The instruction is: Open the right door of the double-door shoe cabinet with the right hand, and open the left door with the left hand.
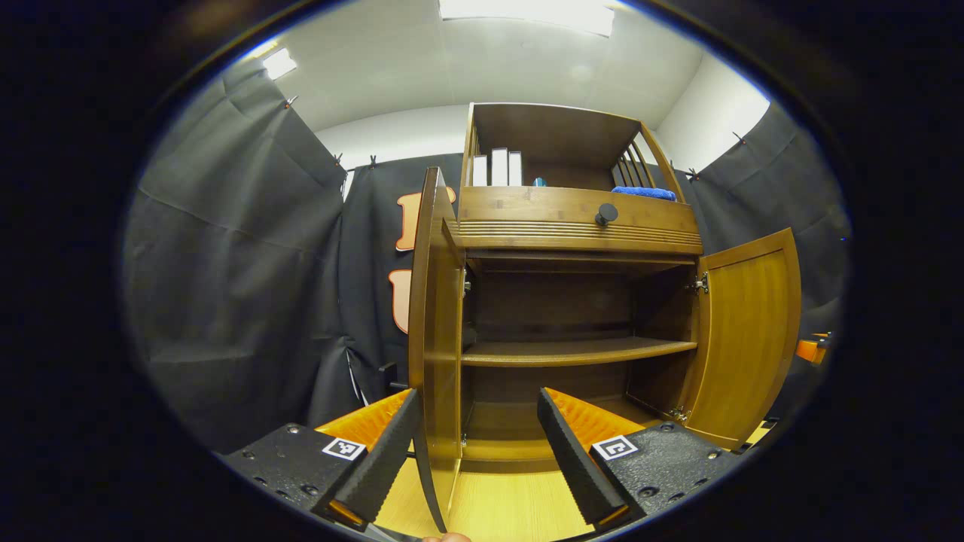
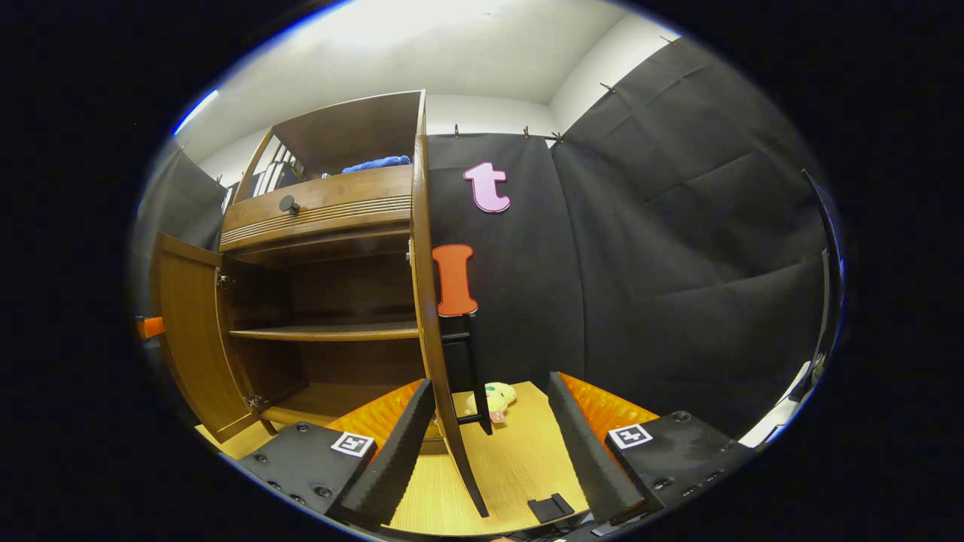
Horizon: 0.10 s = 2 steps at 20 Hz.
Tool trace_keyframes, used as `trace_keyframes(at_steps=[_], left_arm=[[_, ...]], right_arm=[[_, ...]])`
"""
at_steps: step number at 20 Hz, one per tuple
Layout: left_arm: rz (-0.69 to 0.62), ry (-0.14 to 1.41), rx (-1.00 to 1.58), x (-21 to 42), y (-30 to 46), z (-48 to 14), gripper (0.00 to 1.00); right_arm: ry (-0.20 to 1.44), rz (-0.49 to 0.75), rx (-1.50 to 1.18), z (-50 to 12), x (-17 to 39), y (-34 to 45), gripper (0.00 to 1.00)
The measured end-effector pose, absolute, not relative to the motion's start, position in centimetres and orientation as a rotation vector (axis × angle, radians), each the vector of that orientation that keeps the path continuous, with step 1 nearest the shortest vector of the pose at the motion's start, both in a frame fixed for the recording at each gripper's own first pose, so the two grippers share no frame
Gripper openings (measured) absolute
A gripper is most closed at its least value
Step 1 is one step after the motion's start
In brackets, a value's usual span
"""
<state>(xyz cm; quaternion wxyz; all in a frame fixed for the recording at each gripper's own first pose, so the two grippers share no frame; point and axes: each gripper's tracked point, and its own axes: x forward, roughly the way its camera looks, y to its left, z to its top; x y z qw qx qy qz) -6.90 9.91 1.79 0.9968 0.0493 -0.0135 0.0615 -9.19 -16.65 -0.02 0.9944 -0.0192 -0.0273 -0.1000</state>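
1. We see black cloth (image 2: pixel 678 248) hung as the booth's walls, clipped along its top edge.
2. Above it we see a white wall (image 1: pixel 399 135) and white ceiling (image 1: pixel 482 60) with bright light panels (image 1: pixel 527 11).
3. Near us lies a pale wooden surface (image 2: pixel 520 459).

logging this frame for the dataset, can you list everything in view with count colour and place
shoe cabinet: one, brown wood, on the light wood floor
doors: two, brown, both swung open; left door edge-on between the left gripper's fingers, right door edge-on between the right gripper's fingers
knob: one, black, on the drawer front
books: about three, white, upright in the top shelf
cloth: one, blue, top shelf
plush toy: one, yellowish, floor beside the cabinet
left gripper: black fingers, orange body, open
right gripper: same, open
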Motion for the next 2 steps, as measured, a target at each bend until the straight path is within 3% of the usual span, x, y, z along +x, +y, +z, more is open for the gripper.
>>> trace_keyframes(at_steps=[2], left_arm=[[0.123, -0.022, 0.095, -7.03, 9.94, 1.6, 0.92]], right_arm=[[-0.055, -0.201, -0.038, -0.02, -9.26, -16.62, 0.98]])
